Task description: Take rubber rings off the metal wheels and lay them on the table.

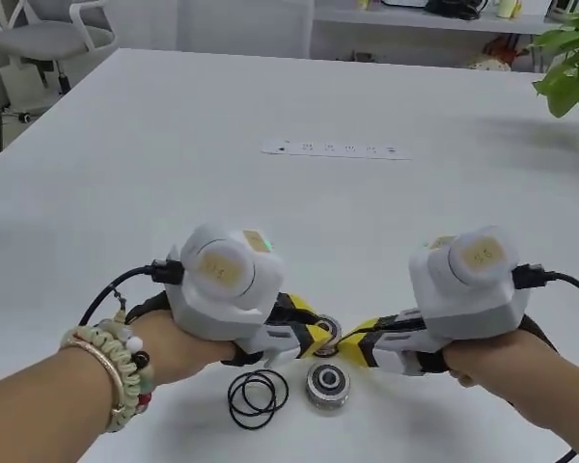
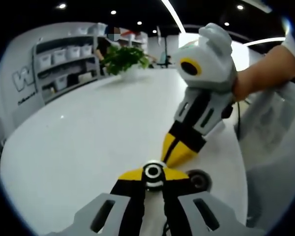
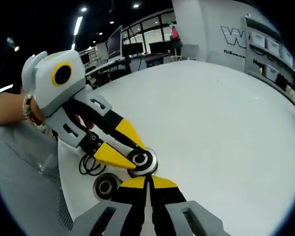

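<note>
Already on the counter (image 1: 367,222), lower centre: rubber rings (image 1: 258,395). Clamped in the left gripper (image 2: 153,177) — a metal wheel (image 3: 142,160), right gripper (image 3: 147,183) pinched shut at its rim. Likely left to strip: this one, maybe the second wheel (image 1: 327,383).

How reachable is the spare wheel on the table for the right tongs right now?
Probably yes, once freed. The right tongs are shut on the held wheel with the left tongs; the spare wheel lies close by, nothing covering it, rings apart beside it.
</note>
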